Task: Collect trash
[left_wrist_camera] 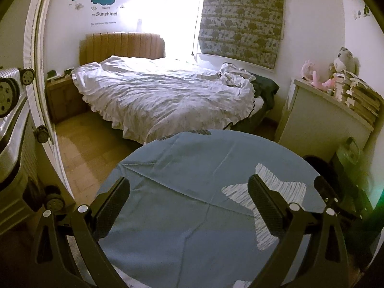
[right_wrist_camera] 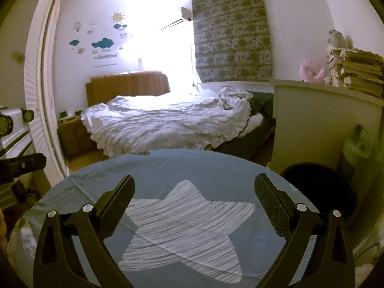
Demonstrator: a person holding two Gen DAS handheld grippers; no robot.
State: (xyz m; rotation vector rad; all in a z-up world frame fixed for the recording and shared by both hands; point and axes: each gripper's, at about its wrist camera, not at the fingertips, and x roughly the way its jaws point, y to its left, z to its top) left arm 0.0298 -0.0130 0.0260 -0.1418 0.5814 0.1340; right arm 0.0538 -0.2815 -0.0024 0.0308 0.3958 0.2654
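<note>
A round table under a blue cloth with a white striped star fills the foreground of both views. My left gripper hovers open over the cloth with nothing between its fingers. My right gripper is open above the star, also holding nothing. A black trash bin stands on the floor just right of the table. No loose trash shows on the visible cloth. The black part at the right edge of the left wrist view looks like my right gripper.
Beyond the table is a bed with a rumpled white duvet. A pale cabinet topped with books and plush toys stands right. A wheeled suitcase lies left by the door frame. A green bag sits behind the bin.
</note>
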